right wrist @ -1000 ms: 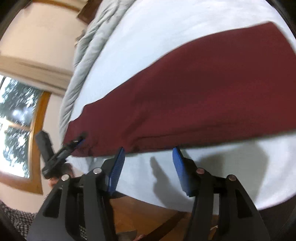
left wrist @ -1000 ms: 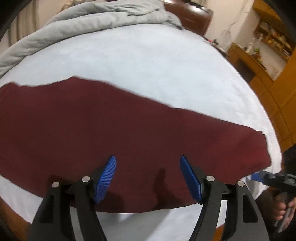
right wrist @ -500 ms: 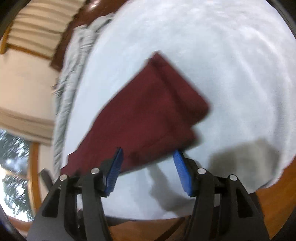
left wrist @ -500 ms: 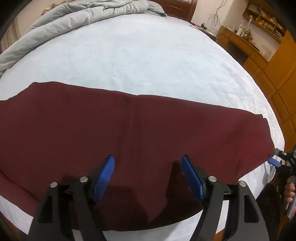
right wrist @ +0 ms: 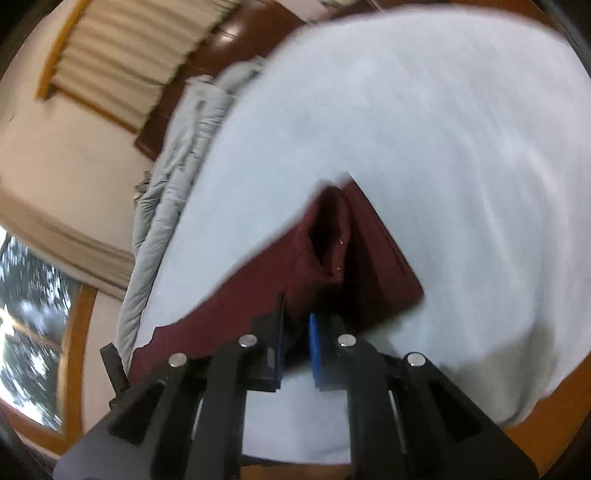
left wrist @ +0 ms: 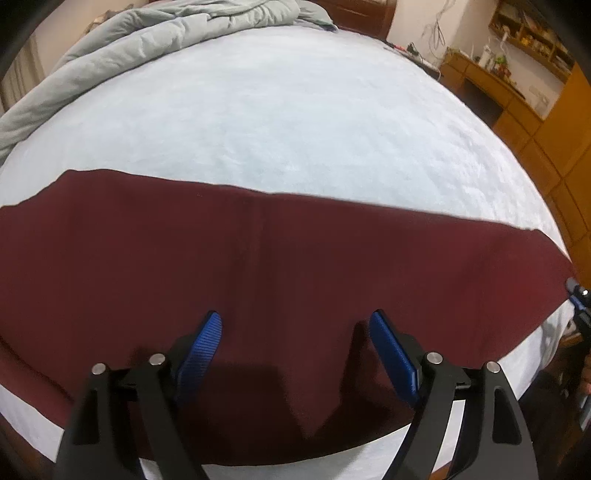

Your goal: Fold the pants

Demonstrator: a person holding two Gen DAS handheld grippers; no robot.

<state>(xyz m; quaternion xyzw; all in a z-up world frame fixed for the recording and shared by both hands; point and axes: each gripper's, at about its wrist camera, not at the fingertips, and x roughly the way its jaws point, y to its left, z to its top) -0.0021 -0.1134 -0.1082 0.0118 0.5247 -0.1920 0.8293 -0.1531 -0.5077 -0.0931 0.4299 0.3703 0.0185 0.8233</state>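
Dark red pants lie flat across the near side of a pale blue bed. My left gripper is open and hovers just above the middle of the pants, holding nothing. In the right wrist view the pants end in an open waistband or hem, and my right gripper is closed on the near corner of that end. The right gripper also shows at the far right edge of the left wrist view.
A grey duvet is bunched along the far side of the bed. A dark wooden headboard and wooden cabinets stand beyond. The bed's near edge is close below my left gripper. A window is at left.
My right gripper has swung to the end of the pants and closed from open onto its corner. My left gripper stayed open and moved slightly closer over the pants.
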